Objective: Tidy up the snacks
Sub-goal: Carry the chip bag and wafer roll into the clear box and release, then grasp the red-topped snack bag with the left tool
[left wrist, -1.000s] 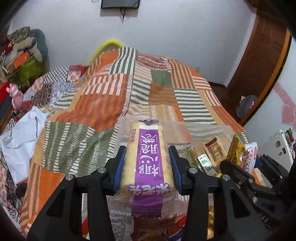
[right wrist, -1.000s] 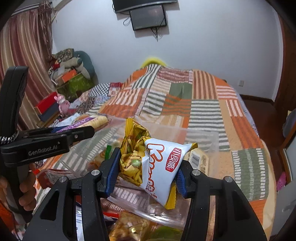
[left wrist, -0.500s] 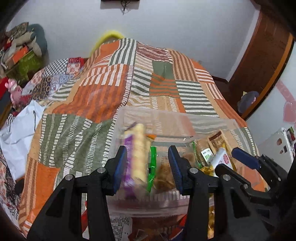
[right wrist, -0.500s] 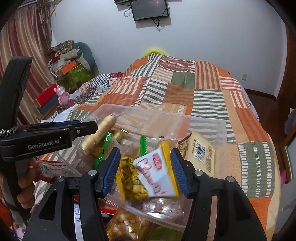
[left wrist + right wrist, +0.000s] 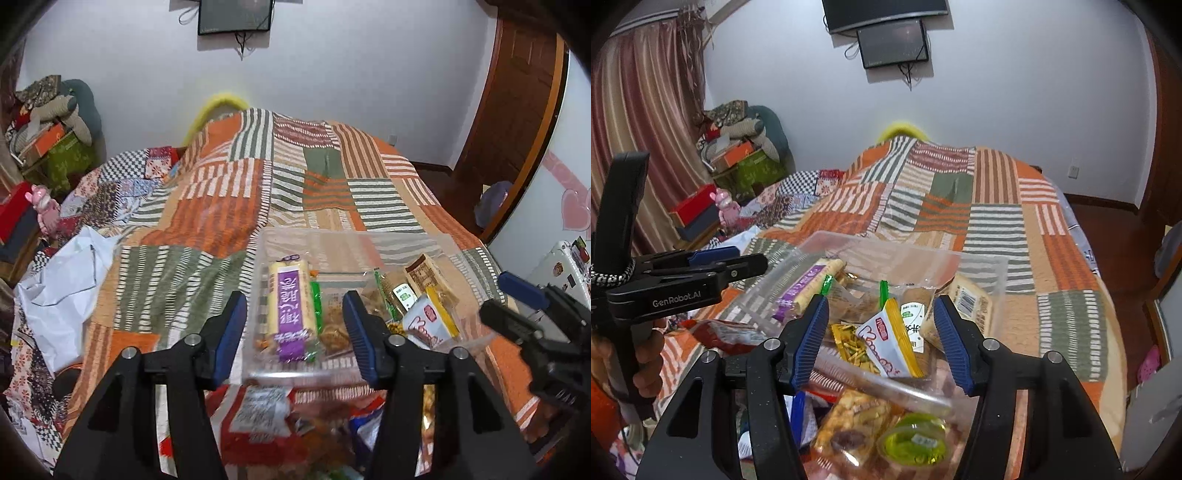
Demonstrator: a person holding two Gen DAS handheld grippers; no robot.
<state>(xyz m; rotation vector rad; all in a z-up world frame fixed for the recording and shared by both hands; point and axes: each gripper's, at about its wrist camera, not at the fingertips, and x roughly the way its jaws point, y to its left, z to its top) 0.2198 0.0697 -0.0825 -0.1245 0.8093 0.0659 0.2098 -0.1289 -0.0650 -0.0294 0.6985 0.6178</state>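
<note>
A clear plastic bin sits on the patchwork bed. Inside lie a long yellow wafer pack with a purple label, a white-and-yellow snack bag, a brown boxed snack and other packets. My left gripper is open and empty just above the bin's near edge. My right gripper is open and empty above the bin's right part; it also shows in the left wrist view.
More loose snacks lie in front of the bin: a nut bar pack, a green jelly cup and a red packet. A white plastic bag lies at the left. Boxes and clutter stand by the curtain.
Both grippers opened. The wafer pack dropped from the left gripper and the white-and-yellow bag from the right; both now lie in the bin. Both grippers pulled back slightly.
</note>
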